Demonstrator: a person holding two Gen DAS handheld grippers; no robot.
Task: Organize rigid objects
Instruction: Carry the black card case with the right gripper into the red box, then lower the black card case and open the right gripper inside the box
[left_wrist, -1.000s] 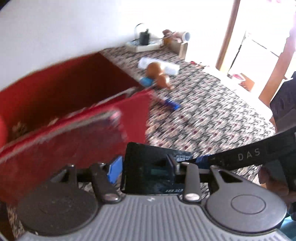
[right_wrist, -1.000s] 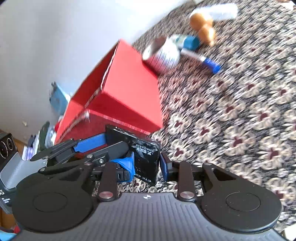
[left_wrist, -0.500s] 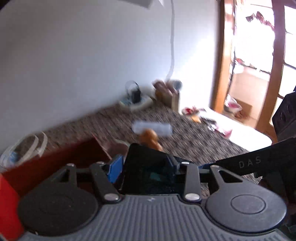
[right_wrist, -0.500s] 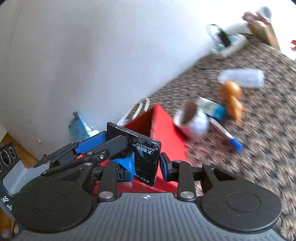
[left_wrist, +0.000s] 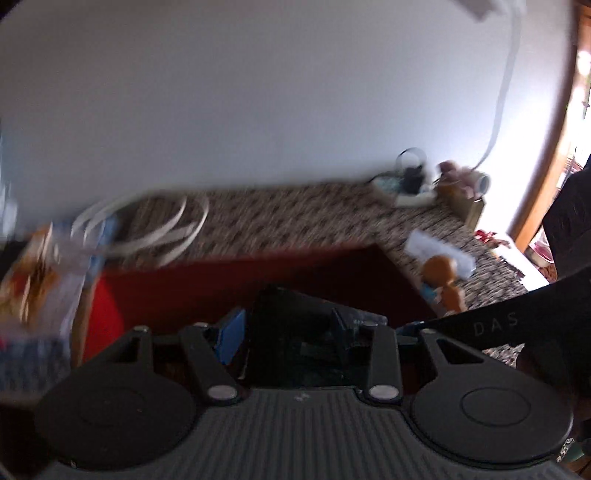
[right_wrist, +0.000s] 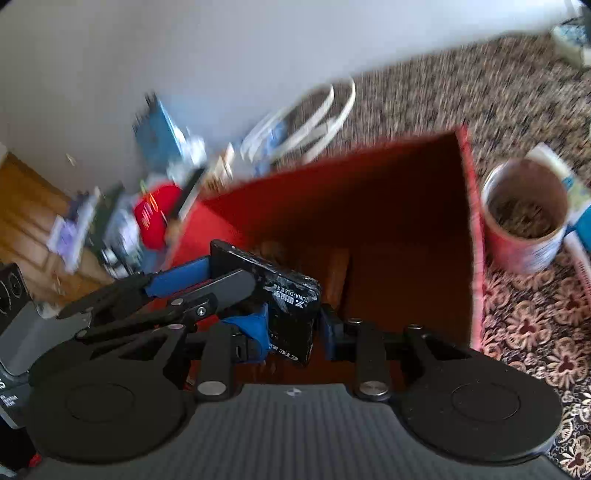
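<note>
A flat black box (right_wrist: 291, 295) with white lettering is held between both grippers, above the open top of a red box (right_wrist: 469, 221). My right gripper (right_wrist: 291, 332) is shut on its thin sides with blue pads. My left gripper (left_wrist: 288, 332) is shut on the same black box (left_wrist: 291, 314) across its wider faces. The left gripper's fingers (right_wrist: 177, 280) reach in from the left in the right wrist view. The red box's dark inside (left_wrist: 221, 288) lies straight ahead in the left wrist view. What lies on its floor is too dim to tell.
An open can (right_wrist: 524, 214) with brown contents stands right of the red box on the patterned carpet (right_wrist: 535, 325). White cable coils (left_wrist: 159, 229) lie behind it by the wall. A brown toy (left_wrist: 441, 273), a white bottle (left_wrist: 439, 251) and blurred clutter (right_wrist: 155, 214) lie around.
Both grippers, still shut on the black box, rose and swung left from beside the red box to over its open top. The red box's inside now shows.
</note>
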